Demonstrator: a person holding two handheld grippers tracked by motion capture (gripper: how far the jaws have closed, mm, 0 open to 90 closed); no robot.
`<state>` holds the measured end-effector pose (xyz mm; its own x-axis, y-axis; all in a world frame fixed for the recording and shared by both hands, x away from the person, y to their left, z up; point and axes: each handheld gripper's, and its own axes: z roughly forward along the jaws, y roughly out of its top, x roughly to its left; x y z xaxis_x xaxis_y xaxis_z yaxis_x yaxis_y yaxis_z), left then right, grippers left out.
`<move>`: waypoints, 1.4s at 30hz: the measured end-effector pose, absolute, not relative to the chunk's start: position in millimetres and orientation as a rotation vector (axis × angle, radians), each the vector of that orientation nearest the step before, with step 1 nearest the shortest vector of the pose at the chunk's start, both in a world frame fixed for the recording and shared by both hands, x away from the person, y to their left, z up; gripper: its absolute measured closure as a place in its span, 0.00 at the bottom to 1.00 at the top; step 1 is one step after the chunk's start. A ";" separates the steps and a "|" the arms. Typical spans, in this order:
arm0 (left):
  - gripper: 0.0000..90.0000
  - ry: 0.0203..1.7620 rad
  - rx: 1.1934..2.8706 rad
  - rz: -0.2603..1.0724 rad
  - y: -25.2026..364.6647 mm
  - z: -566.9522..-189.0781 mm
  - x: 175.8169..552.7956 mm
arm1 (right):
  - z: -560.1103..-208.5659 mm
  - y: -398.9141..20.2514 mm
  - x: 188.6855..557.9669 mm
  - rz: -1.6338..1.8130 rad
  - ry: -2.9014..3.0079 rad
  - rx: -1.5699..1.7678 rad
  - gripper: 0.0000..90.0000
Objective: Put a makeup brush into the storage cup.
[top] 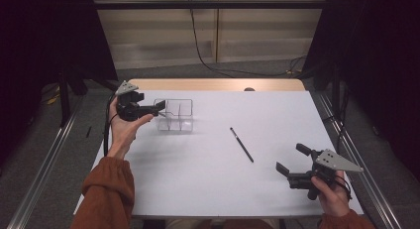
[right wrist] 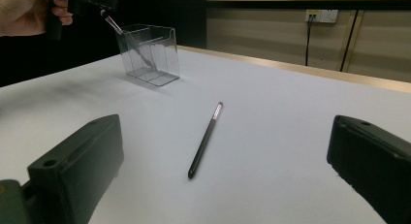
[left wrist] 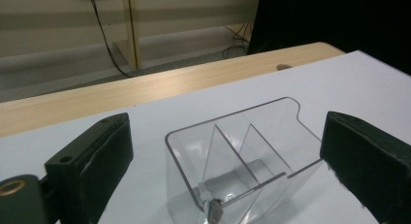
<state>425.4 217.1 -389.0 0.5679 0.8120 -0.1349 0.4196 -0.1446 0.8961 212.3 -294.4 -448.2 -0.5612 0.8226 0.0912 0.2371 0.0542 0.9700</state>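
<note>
The left gripper (top: 159, 107) hangs at the near rim of the clear organizer (top: 174, 115), its jaws standing wide apart with nothing between the pads. A slim brush (right wrist: 130, 42) leans inside the organizer, its tip protruding above the rim, close under this gripper. Risk: any drop or sideways move of the hand may strike the protruding end, tip the brush out, or shove the light organizer across the white counter (top: 208, 179).

The right gripper (top: 289, 159) rests low at the near right of the counter, jaws likewise spread and empty. A second, dark pen-like stick (top: 241, 144) lies flat on the counter between organizer and right gripper, well apart from both. Risk: a flat, thin, round shaft likely rolls or slips if the pads close off-centre or scrape the counter.
</note>
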 end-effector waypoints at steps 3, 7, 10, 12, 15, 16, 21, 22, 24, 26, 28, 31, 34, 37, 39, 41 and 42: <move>0.04 0.977 1.771 0.489 218.0 -389.3 419.5 | -448.2 -294.5 212.3 1.536 1.838 1.060 0.00; 0.03 0.937 1.745 0.481 223.6 -385.8 412.1 | -447.9 -294.7 212.4 1.536 1.837 1.060 0.00; 0.03 0.928 1.718 0.486 227.2 -383.9 405.8 | -447.9 -294.8 212.4 1.534 1.836 1.060 0.00; 0.03 0.929 1.725 0.511 230.3 -383.1 401.9 | -447.8 -294.7 212.3 1.536 1.835 1.060 0.00; 0.03 0.937 1.719 0.560 234.6 -385.4 396.1 | -447.9 -294.7 212.2 1.537 1.837 1.055 0.00; 0.03 0.940 1.716 0.568 236.3 -385.9 394.3 | -447.9 -294.6 212.4 1.537 1.839 1.055 0.00; 0.03 0.930 1.659 0.580 242.2 -386.2 382.9 | -447.9 -294.1 212.7 1.537 1.838 1.059 0.00; 0.03 0.922 1.661 0.587 243.0 -385.5 379.7 | -448.0 -294.1 212.8 1.534 1.836 1.062 0.00; 0.03 0.905 1.643 0.605 243.1 -385.0 372.7 | -448.2 -294.2 212.8 1.532 1.837 1.063 0.00; 0.03 0.906 1.650 0.599 242.8 -385.4 367.3 | -448.2 -294.3 212.7 1.527 1.841 1.057 0.00; 0.03 0.911 1.659 0.606 242.0 -387.1 361.8 | -448.4 -293.9 213.0 1.528 1.844 1.056 0.00; 0.03 0.899 1.665 0.595 241.6 -392.1 352.9 | -448.3 -293.7 213.0 1.529 1.843 1.055 0.00; 0.03 0.888 1.681 0.576 241.8 -396.1 342.6 | -448.5 -293.8 213.4 1.526 1.844 1.060 0.00; 0.03 0.881 1.672 0.588 241.2 -397.6 330.9 | -448.5 -293.2 213.1 1.528 1.846 1.054 0.00; 0.03 0.880 1.670 0.570 240.8 -398.2 325.8 | -448.7 -292.8 213.4 1.525 1.851 1.052 0.00; 0.04 0.880 1.671 0.564 239.6 -399.9 320.5 | -448.8 -292.8 213.8 1.523 1.856 1.052 0.00; 0.04 0.876 1.667 0.571 239.0 -401.0 316.9 | -448.8 -292.9 213.7 1.523 1.856 1.051 0.00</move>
<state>316.9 239.0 -401.0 0.6083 0.7906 -0.0697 0.2554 -0.1118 0.9603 213.7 -292.9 -448.8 -0.5673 0.8193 0.0831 0.2412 0.0688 0.9680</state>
